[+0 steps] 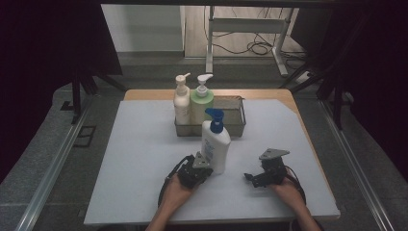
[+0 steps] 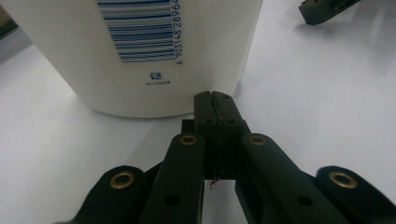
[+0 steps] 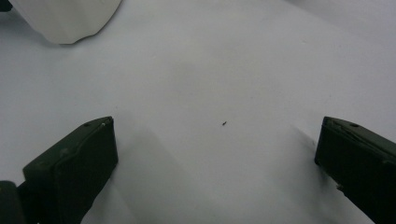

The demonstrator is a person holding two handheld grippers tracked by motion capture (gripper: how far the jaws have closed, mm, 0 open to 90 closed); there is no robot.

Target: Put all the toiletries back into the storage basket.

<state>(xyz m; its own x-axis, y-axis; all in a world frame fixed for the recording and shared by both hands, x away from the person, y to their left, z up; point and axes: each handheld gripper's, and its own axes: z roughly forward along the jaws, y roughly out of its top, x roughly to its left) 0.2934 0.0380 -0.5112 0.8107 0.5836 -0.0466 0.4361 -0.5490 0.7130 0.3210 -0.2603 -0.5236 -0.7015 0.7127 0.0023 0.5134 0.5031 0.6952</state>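
Note:
A white pump bottle with a blue cap (image 1: pixel 216 142) stands upright on the white table top (image 1: pixel 144 159), in front of a metal basket. My left gripper (image 1: pixel 204 166) sits low right behind its base. In the left gripper view the jaws are pressed together with nothing between them, and their tips (image 2: pixel 214 99) reach the foot of the bottle (image 2: pixel 140 51), whose barcode label faces me. My right gripper (image 1: pixel 251 178) rests on the table to the right of the bottle, its jaws spread wide over bare surface (image 3: pixel 219 123); the bottle's base (image 3: pixel 65 18) shows at that view's top left.
The metal basket (image 1: pixel 233 126) at the back of the table holds a cream pump bottle (image 1: pixel 182 101) and a green pump bottle (image 1: pixel 201 102). The right gripper's jaw (image 2: pixel 327 9) shows at the top right of the left gripper view. Dark curtains and metal rails flank the table.

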